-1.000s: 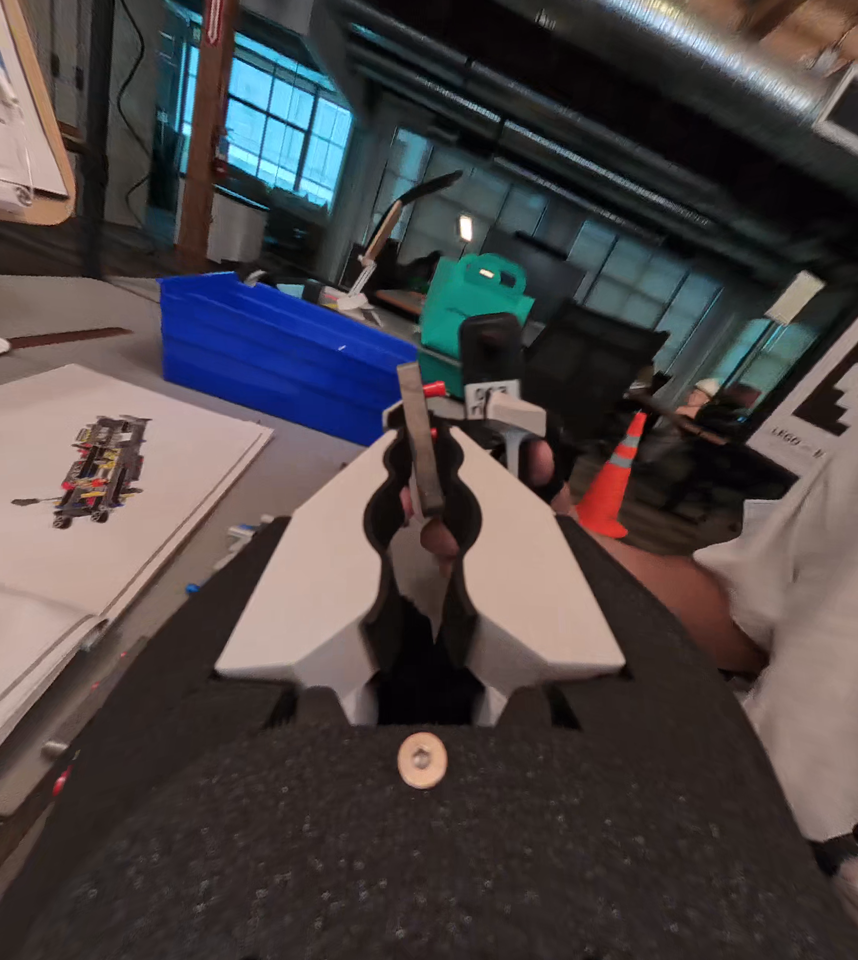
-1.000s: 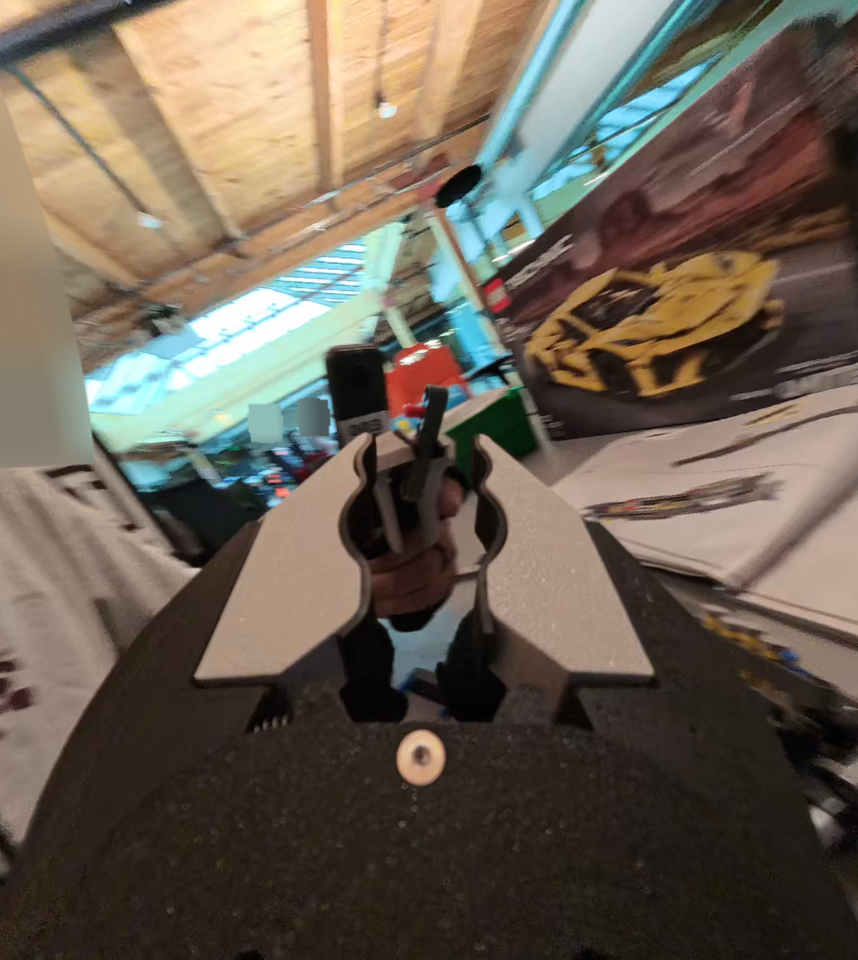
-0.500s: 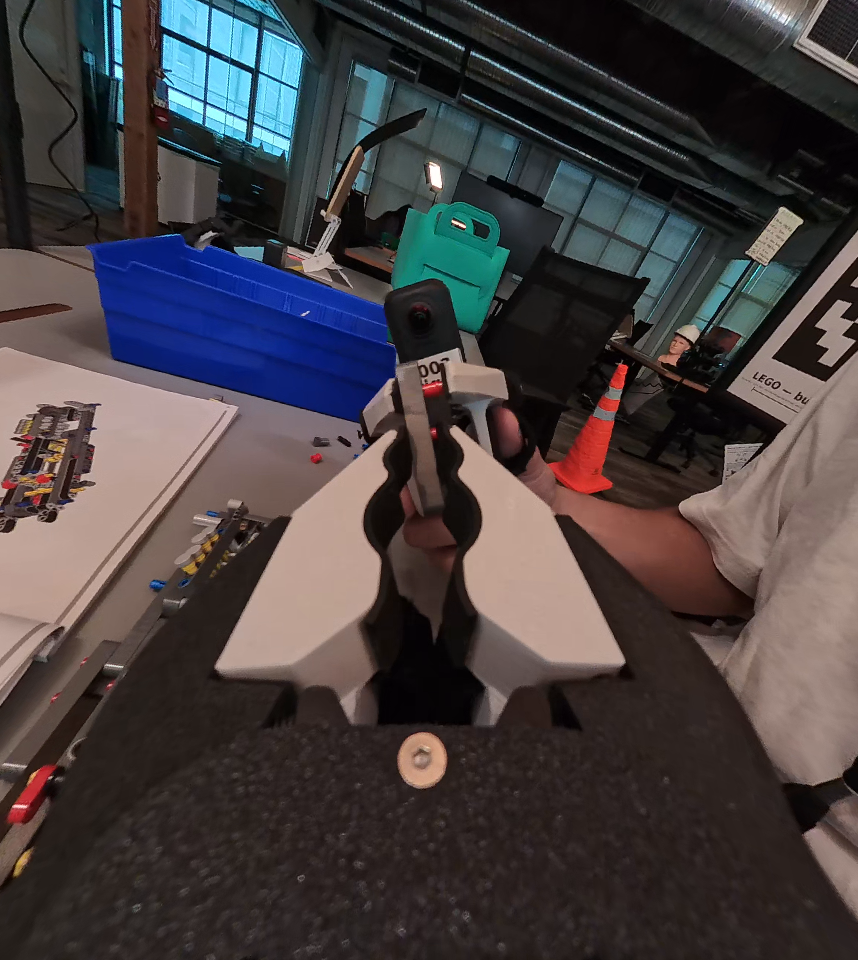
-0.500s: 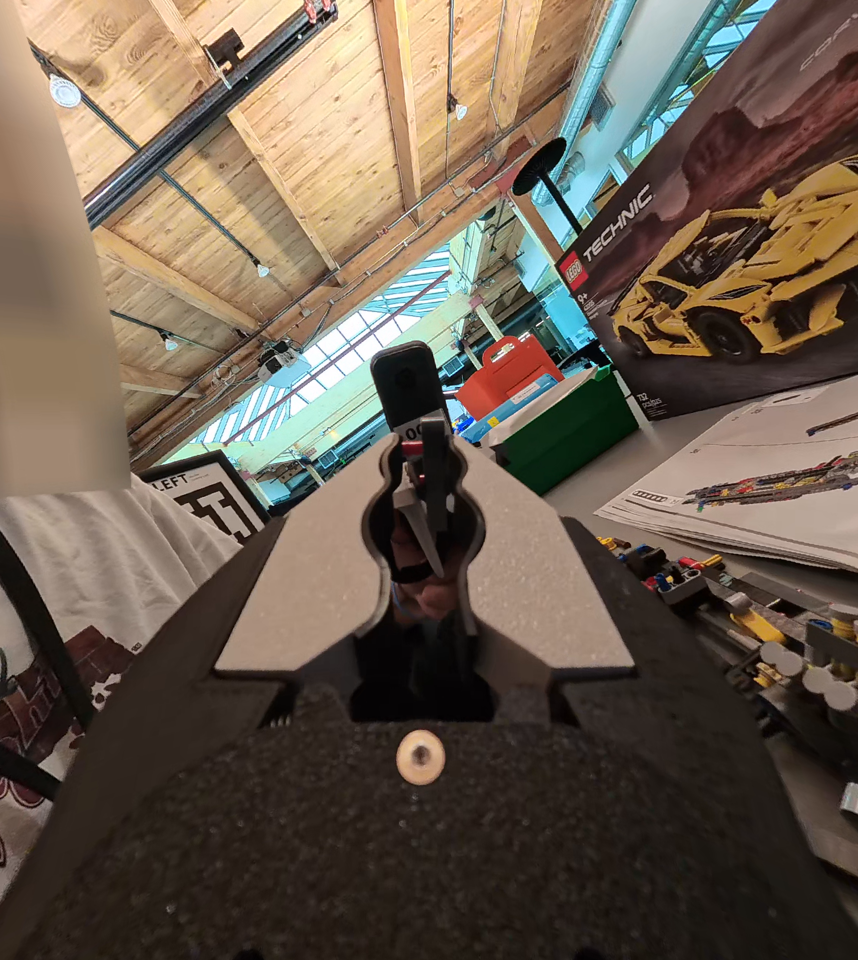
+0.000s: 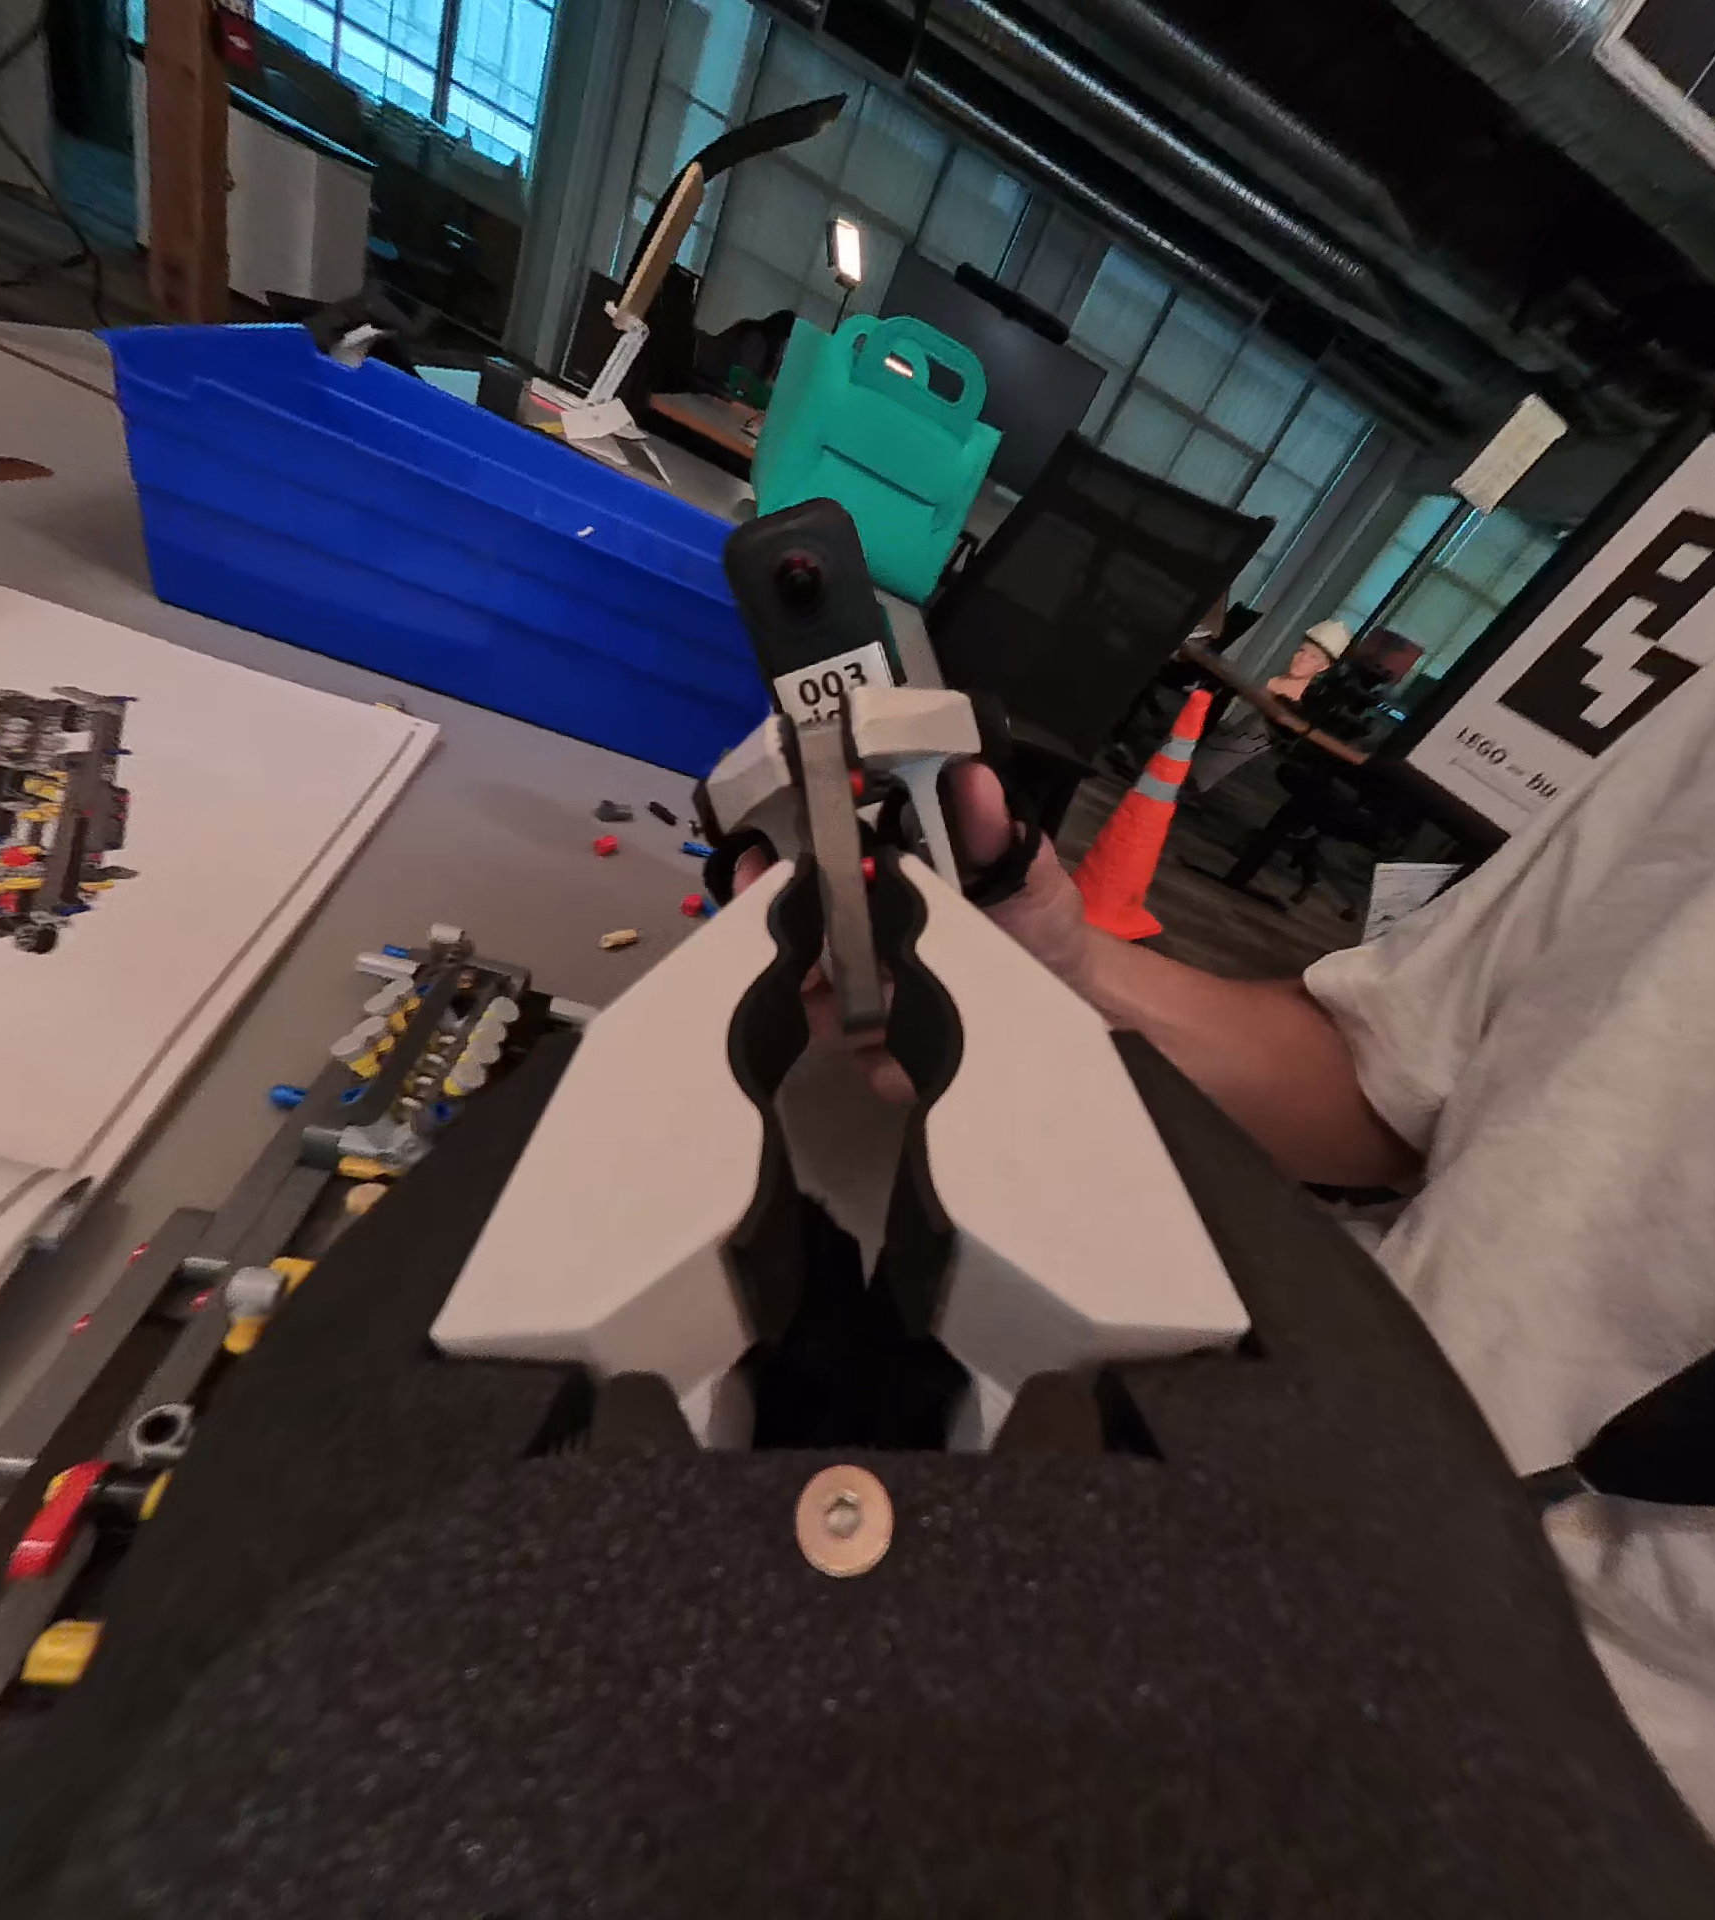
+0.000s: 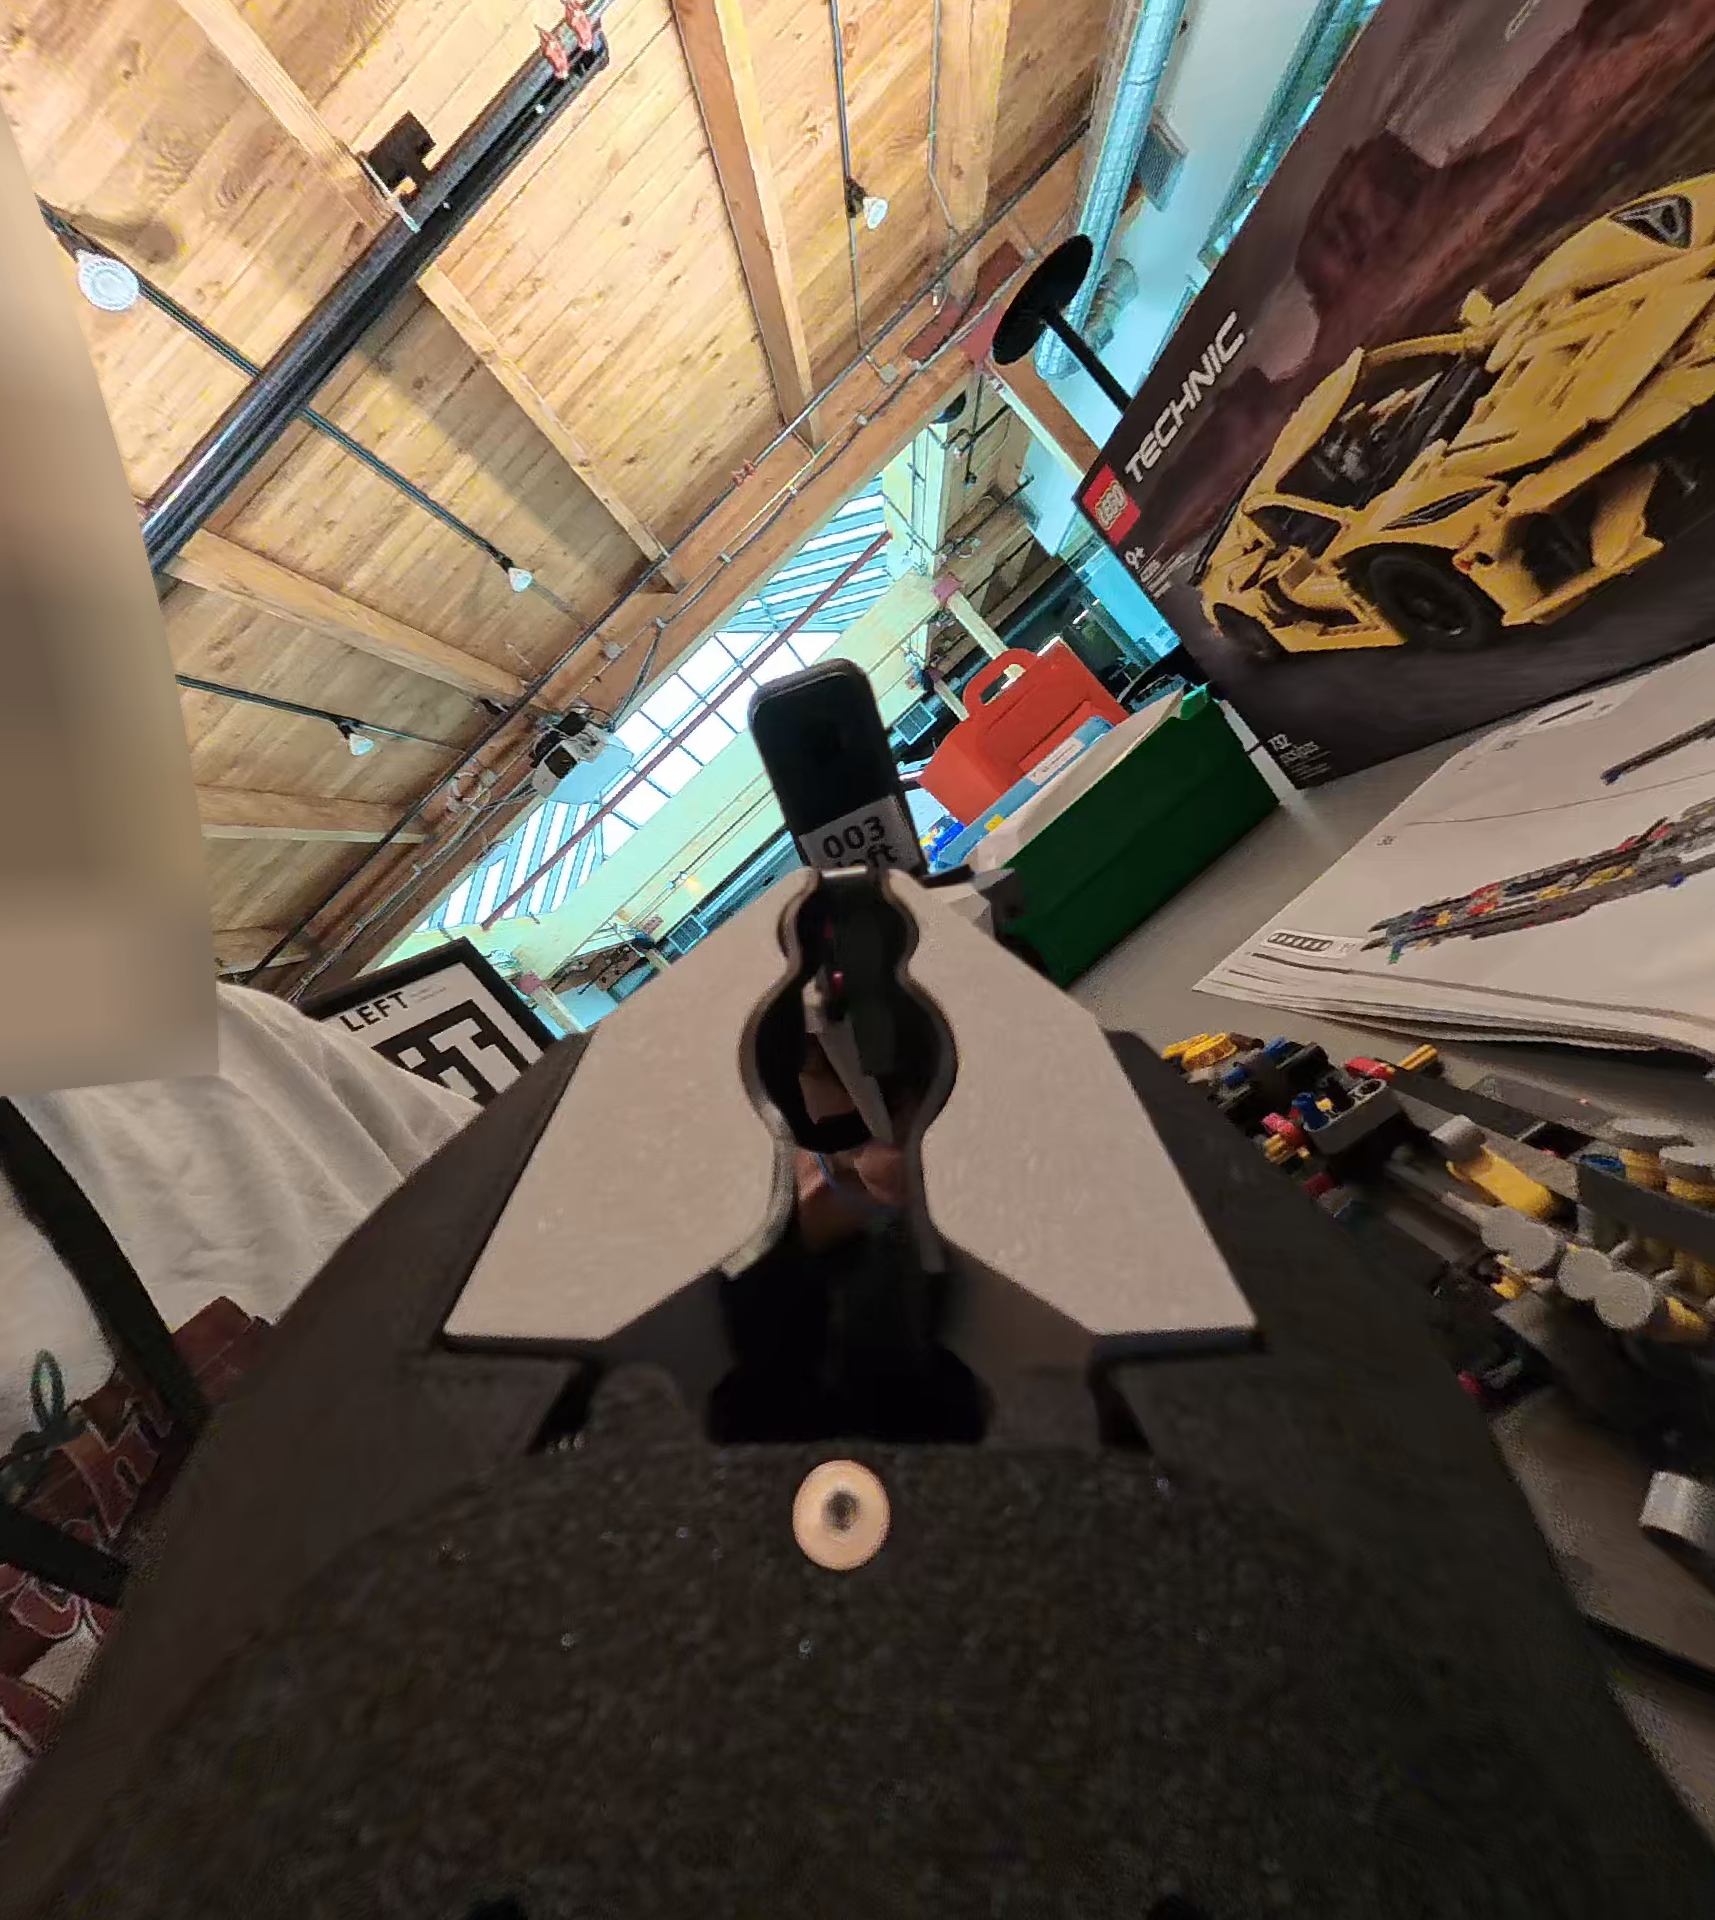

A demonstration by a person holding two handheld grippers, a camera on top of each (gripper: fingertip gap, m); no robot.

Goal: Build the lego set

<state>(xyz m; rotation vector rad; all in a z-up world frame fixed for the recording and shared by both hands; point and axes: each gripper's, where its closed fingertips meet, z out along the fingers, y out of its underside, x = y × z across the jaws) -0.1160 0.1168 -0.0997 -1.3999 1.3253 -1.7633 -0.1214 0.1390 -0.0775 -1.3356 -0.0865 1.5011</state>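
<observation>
The grey beam (image 5: 837,852) stands between both tongs, its long axis roughly upright and leaning a little, crosswise to the line on which the two tools face each other. The left tongs (image 5: 845,935) are narrow and clamp its lower end. The right tongs (image 6: 848,935), directly opposite and tip to tip with them, are also narrow and appear closed on the same beam. Both are equally near, so I judge that the coming move is a hand-over or a pin being pressed in.

Counted: one beam and two red pins (image 5: 868,864) on its right edge. There is one half-built frame (image 5: 417,1049) on the table, below and left of the left tongs. One open booklet (image 5: 157,831) lies further left, and one blue bin (image 5: 417,540) stands beyond.
</observation>
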